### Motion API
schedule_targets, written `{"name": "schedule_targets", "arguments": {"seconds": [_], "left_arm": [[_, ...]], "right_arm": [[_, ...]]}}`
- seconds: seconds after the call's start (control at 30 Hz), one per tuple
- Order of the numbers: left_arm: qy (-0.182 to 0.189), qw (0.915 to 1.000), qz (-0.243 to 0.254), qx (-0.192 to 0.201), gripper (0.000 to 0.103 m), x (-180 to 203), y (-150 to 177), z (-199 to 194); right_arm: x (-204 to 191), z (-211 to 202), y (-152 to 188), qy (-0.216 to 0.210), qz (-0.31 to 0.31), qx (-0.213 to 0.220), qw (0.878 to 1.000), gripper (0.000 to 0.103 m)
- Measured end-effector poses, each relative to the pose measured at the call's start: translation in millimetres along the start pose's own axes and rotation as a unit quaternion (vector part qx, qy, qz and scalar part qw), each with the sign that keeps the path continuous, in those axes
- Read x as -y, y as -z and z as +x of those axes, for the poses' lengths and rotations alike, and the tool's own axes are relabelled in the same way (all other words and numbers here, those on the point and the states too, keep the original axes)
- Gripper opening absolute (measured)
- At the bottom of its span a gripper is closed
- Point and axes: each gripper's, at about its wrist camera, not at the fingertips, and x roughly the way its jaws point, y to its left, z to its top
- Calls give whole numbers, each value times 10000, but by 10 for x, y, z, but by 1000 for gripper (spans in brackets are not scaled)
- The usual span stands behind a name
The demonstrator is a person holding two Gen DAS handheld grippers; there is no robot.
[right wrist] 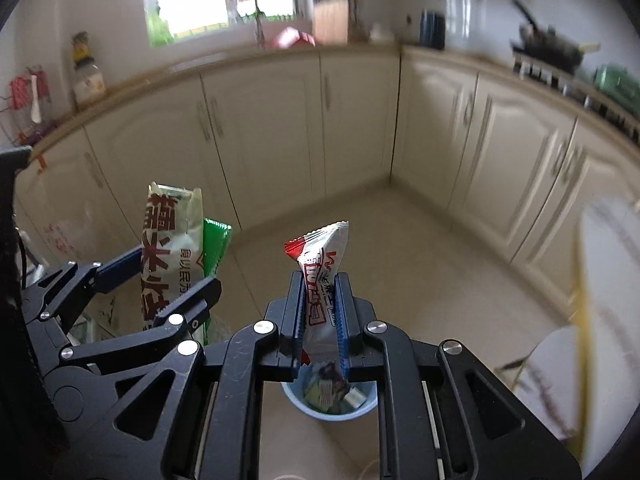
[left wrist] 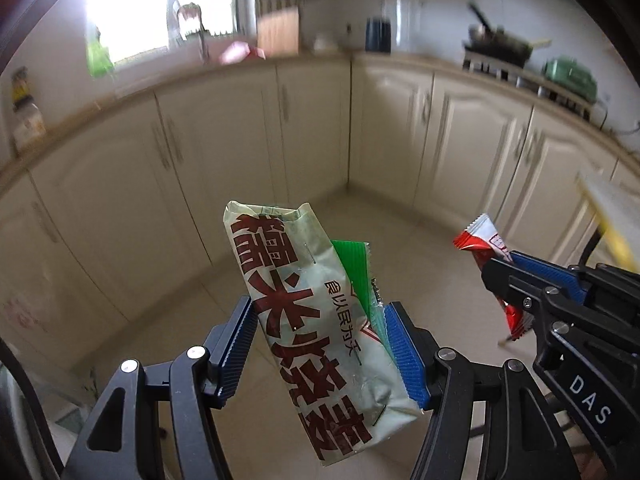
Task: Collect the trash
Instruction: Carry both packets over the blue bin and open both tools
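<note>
Right gripper [right wrist: 318, 320]: jaws clenched on red-and-white snack wrapper [right wrist: 320, 264], pinched near mid-length, long axis running up and forward out past the tips, tail hanging below the pads. Directly under those jaws, just past the wrapper's lower end: blue bin [right wrist: 370, 404], open mouth up, already holding scraps. Only a slice of the rim visible between the fingers, rest hidden by gripper body.

Left gripper [left wrist: 320, 344]: jaws held wide but grasping, both blue pads pressing a pale paper bag with large brown characters [left wrist: 296, 320] plus a green wrapper [left wrist: 354, 270] sandwiched against the right pad. Bag long axis tilted, top leaning away and to the left of the jaws, bottom corner sticking out toward the camera. Bin not visible from the left wrist view.

Key relation: bin sits below and slightly ahead of the right jaws, to the right of the left jaws. Right hand clearly nearer; probably first to drop. Left load likely needs a shift toward the right gripper before release, else risk of missing onto the floor [right wrist: 420, 248].

Beyond: cream cabinet doors [left wrist: 400, 128] wrapping the corner, desk [left wrist: 400, 58] above with blurred kitchenware, bright window at far left.
</note>
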Motion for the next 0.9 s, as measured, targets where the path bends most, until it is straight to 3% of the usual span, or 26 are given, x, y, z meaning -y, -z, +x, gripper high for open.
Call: {"name": "schedule_targets", "arguments": {"seconds": [0.2, 0.37, 0.47, 0.53, 0.77, 0.83, 0.9], "left_arm": [[314, 9942, 49, -1026, 62, 136, 108, 1019], [755, 9813, -200, -1760, 66, 201, 228, 1741], [769, 9753, -229, -2060, 66, 251, 287, 2061], [867, 9701, -261, -2251, 69, 342, 162, 2293], [866, 9675, -448, -2332, 90, 87, -92, 2667], [743, 9684, -531, -2322, 91, -64, -235, 2739], [655, 9683, -573, -2343, 91, -145, -134, 2647]], "right_arm": [[330, 889, 398, -35, 306, -868, 9958, 13], [637, 1502, 786, 18, 582, -1523, 9866, 13], [802, 1734, 957, 23, 739, -1755, 9817, 13], [899, 1852, 1040, -28, 868, -1844, 9790, 13], [984, 2083, 1057, -124, 961, -1976, 9755, 13], [978, 2128, 1065, -178, 986, -1993, 9748, 14], [975, 2158, 1052, -239, 998, -2000, 9744, 18]]}}
